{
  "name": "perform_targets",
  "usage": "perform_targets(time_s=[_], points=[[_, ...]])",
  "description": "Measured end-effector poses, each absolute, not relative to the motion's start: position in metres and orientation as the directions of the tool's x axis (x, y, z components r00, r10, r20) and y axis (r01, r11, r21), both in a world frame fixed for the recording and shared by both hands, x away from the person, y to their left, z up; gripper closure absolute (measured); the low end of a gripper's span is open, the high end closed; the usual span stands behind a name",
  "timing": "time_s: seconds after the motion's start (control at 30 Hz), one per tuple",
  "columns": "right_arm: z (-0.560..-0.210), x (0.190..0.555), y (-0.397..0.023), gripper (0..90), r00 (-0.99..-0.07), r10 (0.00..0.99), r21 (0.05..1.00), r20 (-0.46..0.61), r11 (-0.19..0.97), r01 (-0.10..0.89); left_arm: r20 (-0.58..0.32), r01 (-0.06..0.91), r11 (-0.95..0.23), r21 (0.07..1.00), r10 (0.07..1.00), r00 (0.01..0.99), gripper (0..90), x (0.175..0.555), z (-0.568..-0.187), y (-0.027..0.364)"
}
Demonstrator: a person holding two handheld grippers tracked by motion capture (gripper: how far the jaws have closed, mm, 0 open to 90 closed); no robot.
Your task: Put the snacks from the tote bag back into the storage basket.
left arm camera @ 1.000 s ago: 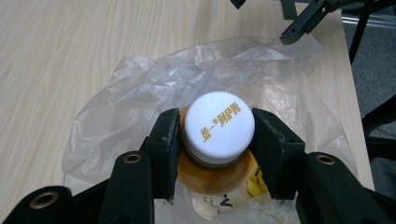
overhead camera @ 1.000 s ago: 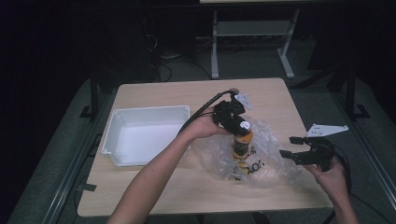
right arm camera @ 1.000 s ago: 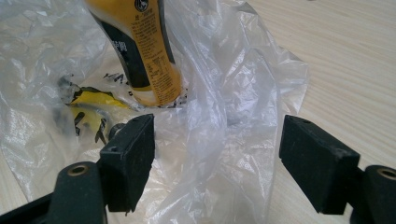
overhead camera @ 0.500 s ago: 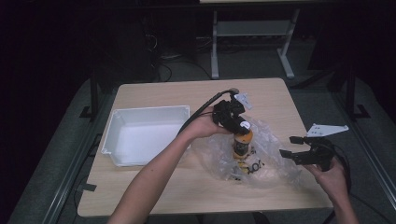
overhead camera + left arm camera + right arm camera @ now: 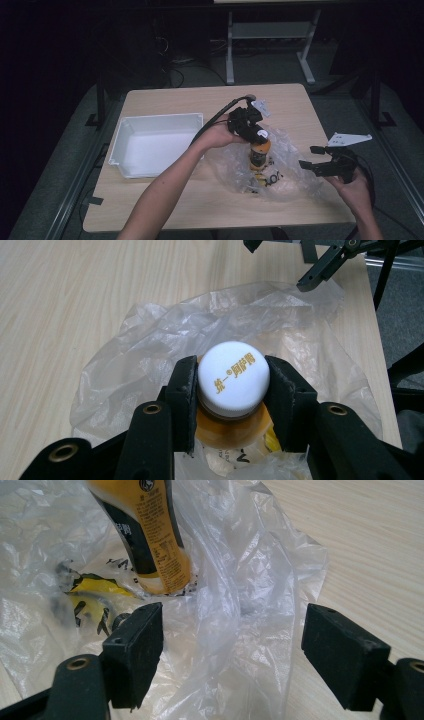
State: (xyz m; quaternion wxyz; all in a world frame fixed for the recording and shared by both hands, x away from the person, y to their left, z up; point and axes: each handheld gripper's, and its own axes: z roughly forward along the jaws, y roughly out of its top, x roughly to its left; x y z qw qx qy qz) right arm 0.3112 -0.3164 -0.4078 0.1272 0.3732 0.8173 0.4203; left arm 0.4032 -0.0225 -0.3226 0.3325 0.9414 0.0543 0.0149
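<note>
The left gripper (image 5: 232,385), whose jaws have just been closing, clamps the white cap (image 5: 233,376) of the bottle (image 5: 259,155) (standing in a plastic bag (image 5: 290,165)), while the right gripper (image 5: 232,660) gapes beside the bag.

view: right gripper view | tongs (image 5: 231,652): jaws wide apart, lower frame | clear plastic bag (image 5: 240,605): crumpled, centre | orange bottle (image 5: 150,535): upper left, inside bag | counter (image 5: 370,545): right

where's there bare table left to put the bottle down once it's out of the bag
Free: the far strip of table beyond the white tray, and the near edge below the tray. The tray's inside is bare too. Crowded: the right half, where the plastic bag spreads around the bottle.
</note>
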Motion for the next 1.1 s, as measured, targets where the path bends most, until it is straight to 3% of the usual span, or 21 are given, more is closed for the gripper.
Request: perform_targets(time_s=[1.1], points=[[-0.410,0.313,-0.319,18.3,-0.672,0.732,0.778,0.110,0.358,0.517,0.030,0.069,-0.766,0.639,0.115,0.993,59.1,0.399,-0.302,-0.034]])
